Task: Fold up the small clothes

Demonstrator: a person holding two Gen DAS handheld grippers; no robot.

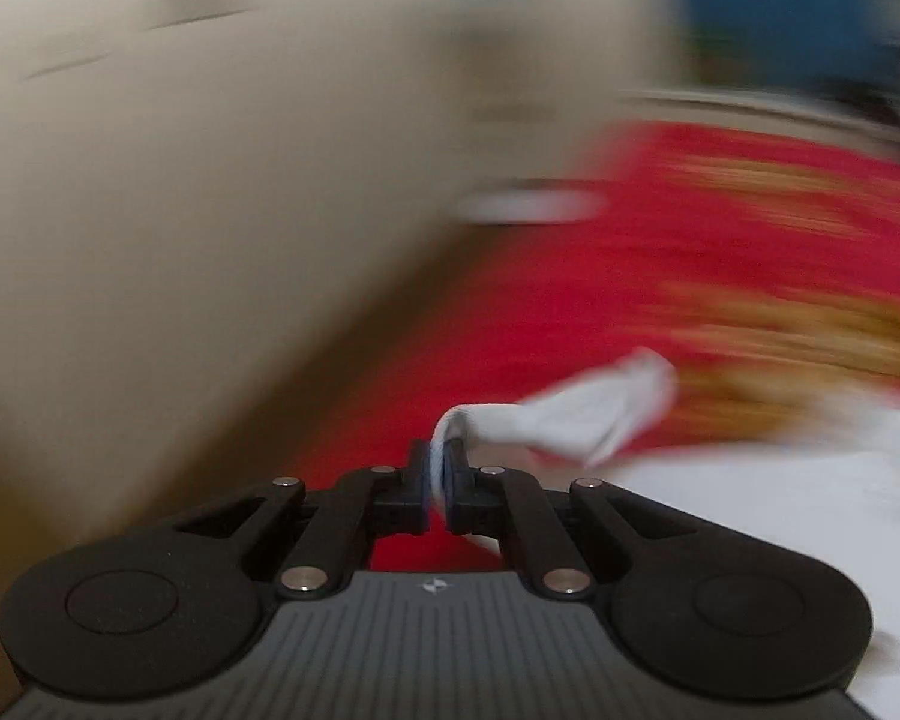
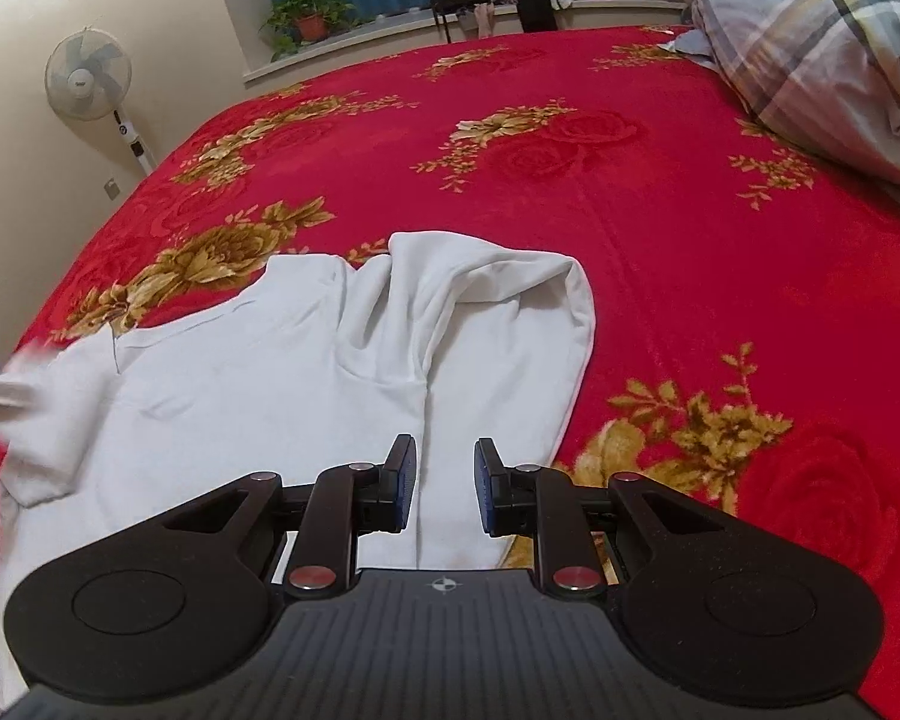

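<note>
Fabric is pinched between the pads of my left gripper: in the left wrist view its two fingers are pressed together on a white fold of the shirt, which trails away ahead and to the right of the tips. Everything beyond is smeared, the wall on the left and the red blanket ahead, so I judge this gripper is in fast motion. I cannot tell which part of the shirt I hold here; probably a sleeve.

In the right wrist view my right gripper is spread and holds nothing. It hovers just over the near part of the shirt, which lies on the red blanket directly in front of the tips. The right sleeve is already turned in over the body. At the far left a blurred white sleeve end is lifted.

To do this fold well, I should carry the left sleeve across low and slowly, lay it flat on the body, and only then release. The right gripper could press the body down so that the cloth does not slide on the soft blanket.
</note>
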